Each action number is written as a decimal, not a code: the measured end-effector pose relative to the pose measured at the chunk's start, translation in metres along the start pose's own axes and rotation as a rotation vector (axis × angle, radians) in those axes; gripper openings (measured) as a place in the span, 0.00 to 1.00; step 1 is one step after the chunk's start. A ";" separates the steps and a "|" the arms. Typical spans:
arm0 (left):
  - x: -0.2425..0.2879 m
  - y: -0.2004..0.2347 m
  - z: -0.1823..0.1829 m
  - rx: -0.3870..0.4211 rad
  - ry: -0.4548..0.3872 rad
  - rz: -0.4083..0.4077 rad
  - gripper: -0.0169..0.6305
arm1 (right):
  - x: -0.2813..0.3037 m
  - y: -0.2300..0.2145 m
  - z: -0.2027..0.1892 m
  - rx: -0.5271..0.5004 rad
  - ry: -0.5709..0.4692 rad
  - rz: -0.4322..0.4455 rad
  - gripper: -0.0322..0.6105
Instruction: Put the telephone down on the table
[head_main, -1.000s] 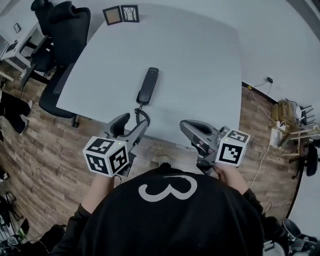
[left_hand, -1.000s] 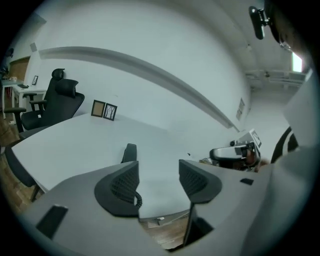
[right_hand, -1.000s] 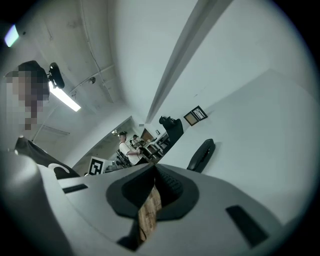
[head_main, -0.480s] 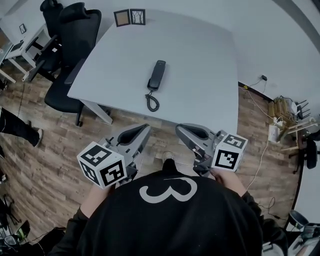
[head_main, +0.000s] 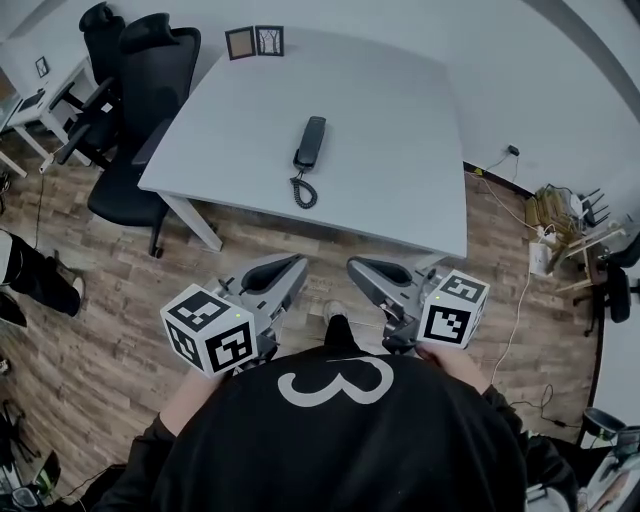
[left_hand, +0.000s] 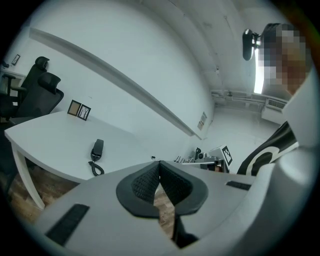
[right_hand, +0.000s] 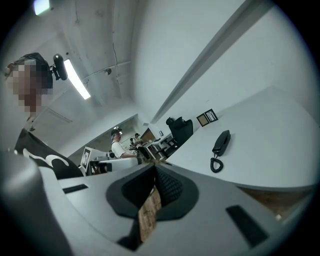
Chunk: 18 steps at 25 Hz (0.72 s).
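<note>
The black telephone handset (head_main: 310, 143) lies flat on the white table (head_main: 400, 110), its coiled cord (head_main: 303, 190) trailing toward the near edge. It also shows in the left gripper view as the handset (left_hand: 97, 148) and in the right gripper view as the handset (right_hand: 221, 141). My left gripper (head_main: 293, 264) is shut and holds nothing; it hangs over the wooden floor, well short of the table. My right gripper (head_main: 356, 266) is beside it, also shut and empty. In both gripper views the pads meet at the tip.
Two small picture frames (head_main: 254, 41) stand at the table's far edge. Black office chairs (head_main: 140, 70) sit at the table's left side. Cables and clutter (head_main: 560, 215) lie on the floor to the right. A person's legs (head_main: 30, 275) show at the far left.
The left gripper, open near the cord at the table edge a second ago, has shut and pulled back. Both grippers now sit over the floor, farther from the table; the telephone stays put.
</note>
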<state>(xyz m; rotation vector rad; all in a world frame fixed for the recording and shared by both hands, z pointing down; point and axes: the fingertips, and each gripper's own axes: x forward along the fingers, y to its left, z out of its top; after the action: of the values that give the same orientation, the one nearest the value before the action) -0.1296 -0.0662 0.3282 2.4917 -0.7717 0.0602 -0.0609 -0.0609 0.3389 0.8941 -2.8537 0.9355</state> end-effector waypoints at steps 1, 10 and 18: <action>-0.004 -0.002 -0.003 0.000 0.002 0.002 0.05 | 0.000 0.003 -0.003 -0.004 0.003 -0.002 0.06; -0.028 -0.010 -0.015 0.021 0.013 0.027 0.05 | 0.003 0.031 -0.021 -0.012 0.019 0.024 0.06; -0.041 -0.013 -0.030 0.019 0.025 0.041 0.05 | 0.000 0.040 -0.038 0.001 0.022 0.021 0.06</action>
<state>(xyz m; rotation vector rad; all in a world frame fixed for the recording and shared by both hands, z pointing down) -0.1531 -0.0213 0.3396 2.4882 -0.8160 0.1133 -0.0881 -0.0140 0.3485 0.8500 -2.8497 0.9423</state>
